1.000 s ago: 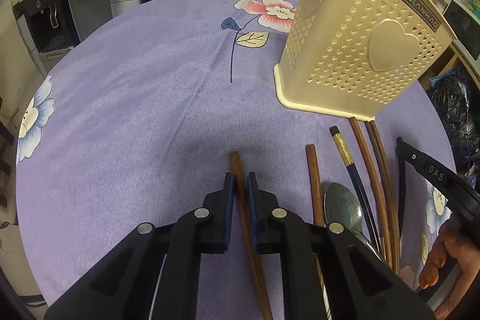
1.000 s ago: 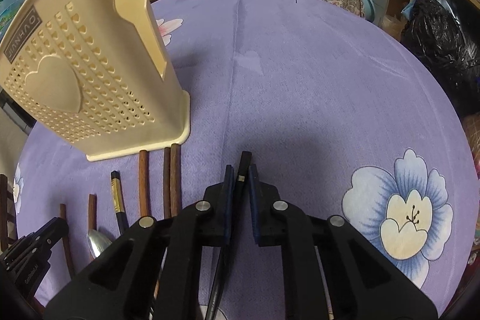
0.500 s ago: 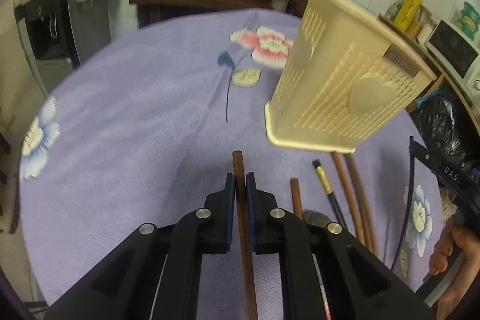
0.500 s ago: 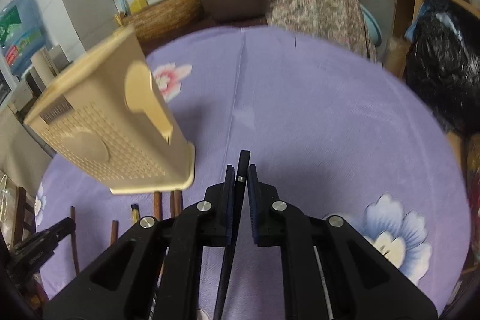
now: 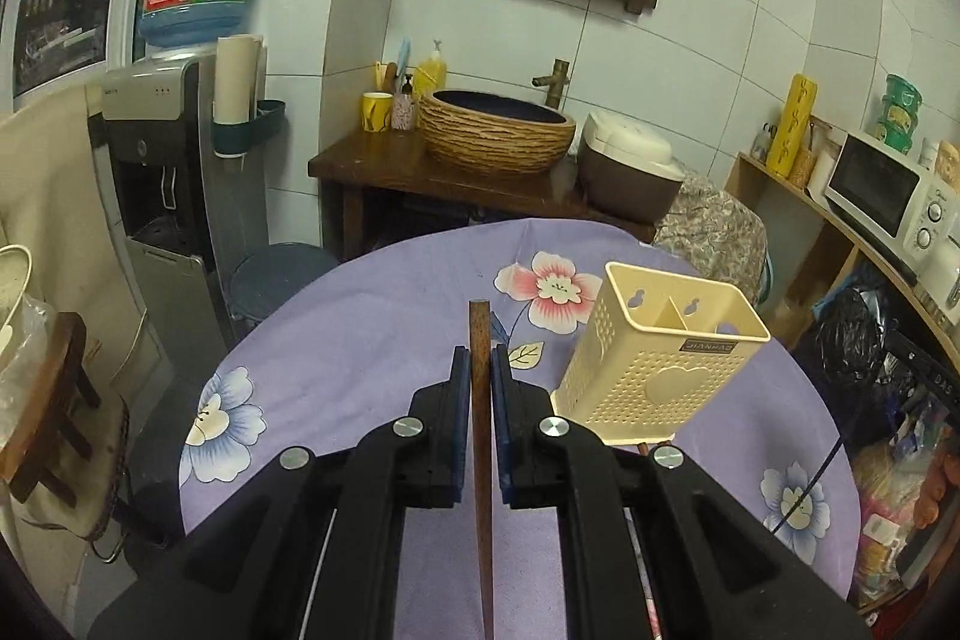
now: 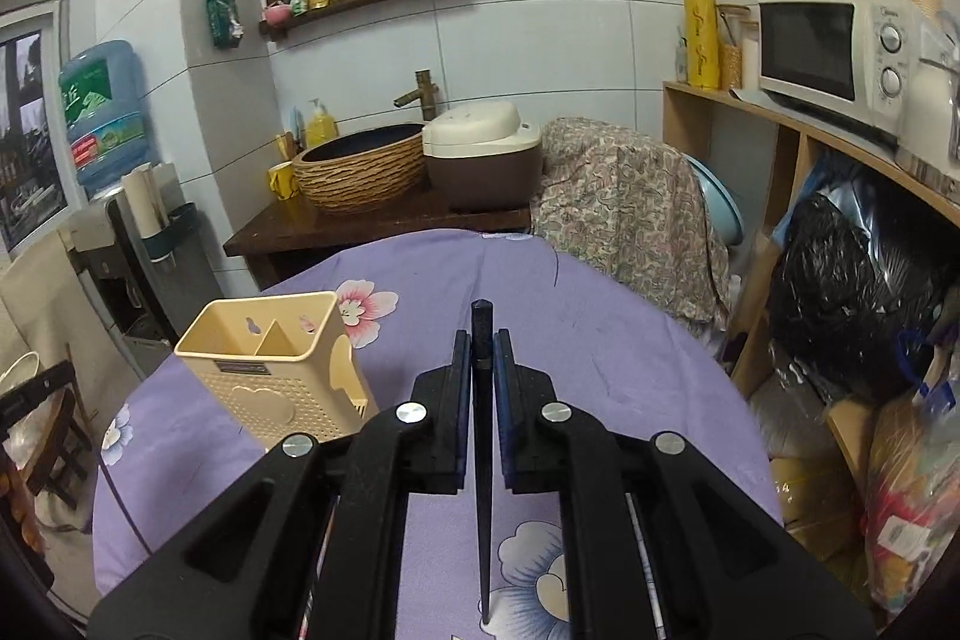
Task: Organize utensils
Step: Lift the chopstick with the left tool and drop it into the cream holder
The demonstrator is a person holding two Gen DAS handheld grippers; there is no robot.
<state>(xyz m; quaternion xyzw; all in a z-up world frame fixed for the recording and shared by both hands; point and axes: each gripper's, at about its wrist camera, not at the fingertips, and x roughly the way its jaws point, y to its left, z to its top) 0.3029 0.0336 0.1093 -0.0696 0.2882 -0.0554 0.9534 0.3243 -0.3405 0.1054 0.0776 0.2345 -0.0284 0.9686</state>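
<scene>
My left gripper [image 5: 479,358] is shut on a brown wooden chopstick [image 5: 480,436] that runs back between the pads, held well above the purple tablecloth [image 5: 372,340]. The cream perforated utensil holder [image 5: 657,358] stands upright to its right, its two open compartments visible from above. My right gripper [image 6: 482,343] is shut on a black chopstick [image 6: 482,460], lifted over the cloth, with the same holder [image 6: 276,370] to its left. The tips of other chopsticks [image 5: 651,443] peek out behind the holder's base.
The round table's far edge [image 6: 420,235] meets a wooden counter with a woven basin [image 5: 495,130] and a rice cooker [image 6: 480,154]. A water dispenser [image 5: 150,148] stands left. A shelf with a microwave [image 6: 840,46] and black bags [image 6: 840,292] lines the right.
Both grippers have risen high off the table and tilted up, each carrying its chopstick. The holder, once looming close, now sits lower and smaller, and the room walls have come into view.
</scene>
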